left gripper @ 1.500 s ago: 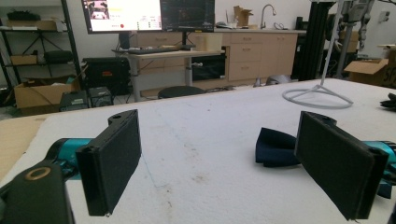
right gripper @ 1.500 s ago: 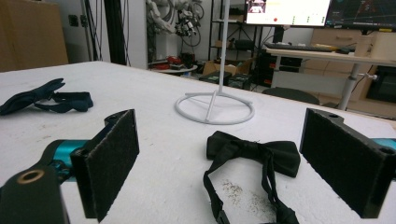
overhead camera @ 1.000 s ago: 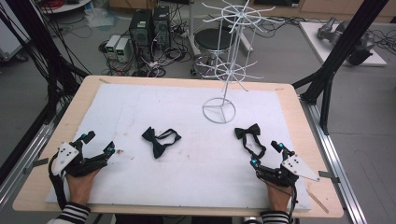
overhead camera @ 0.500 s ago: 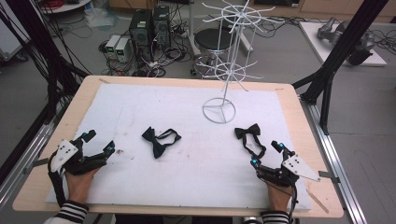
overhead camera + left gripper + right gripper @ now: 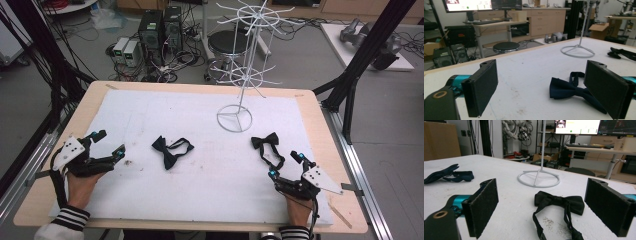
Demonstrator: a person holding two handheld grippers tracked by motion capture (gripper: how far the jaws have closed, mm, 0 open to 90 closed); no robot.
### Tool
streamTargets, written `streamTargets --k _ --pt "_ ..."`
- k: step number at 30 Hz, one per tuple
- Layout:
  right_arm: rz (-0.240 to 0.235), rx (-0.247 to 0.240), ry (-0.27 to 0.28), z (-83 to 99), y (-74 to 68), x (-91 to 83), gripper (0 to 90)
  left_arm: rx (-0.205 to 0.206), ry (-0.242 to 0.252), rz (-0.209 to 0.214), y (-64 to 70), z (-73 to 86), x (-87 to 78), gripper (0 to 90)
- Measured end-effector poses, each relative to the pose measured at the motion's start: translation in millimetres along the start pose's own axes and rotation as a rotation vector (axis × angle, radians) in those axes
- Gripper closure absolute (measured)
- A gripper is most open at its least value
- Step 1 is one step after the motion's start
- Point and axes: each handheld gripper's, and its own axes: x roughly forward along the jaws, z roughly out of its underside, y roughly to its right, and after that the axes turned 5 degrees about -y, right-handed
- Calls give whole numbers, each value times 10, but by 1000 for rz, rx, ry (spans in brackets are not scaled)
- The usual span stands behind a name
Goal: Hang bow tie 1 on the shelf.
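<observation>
Two bow ties lie flat on the white mat. The navy one (image 5: 169,150) (image 5: 571,90) (image 5: 447,175) sits left of centre; the black one (image 5: 266,145) (image 5: 560,203) (image 5: 621,53), with a trailing strap, lies to the right. A white wire display stand (image 5: 239,75) (image 5: 578,48) (image 5: 539,178) rises behind them. My left gripper (image 5: 110,144) (image 5: 546,91) rests open at the mat's left edge, the navy tie ahead of its jaws. Near the front right, my right gripper (image 5: 286,166) (image 5: 544,211) is open, just short of the black tie's strap.
The wooden table (image 5: 310,97) has edges on all sides. A black stool (image 5: 227,45), computer towers (image 5: 160,25) and cables stand on the floor behind it. Black frame struts (image 5: 357,65) rise at the right.
</observation>
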Motion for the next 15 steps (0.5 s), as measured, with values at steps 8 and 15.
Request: streamTargets --k 8,15 --pt "1 -1 8 2 10 -3 111 62 -73 78 -35 -211 111 123" --pt "1 1 11 3 9 -4 111 89 -119 144 -27 -362 221 124"
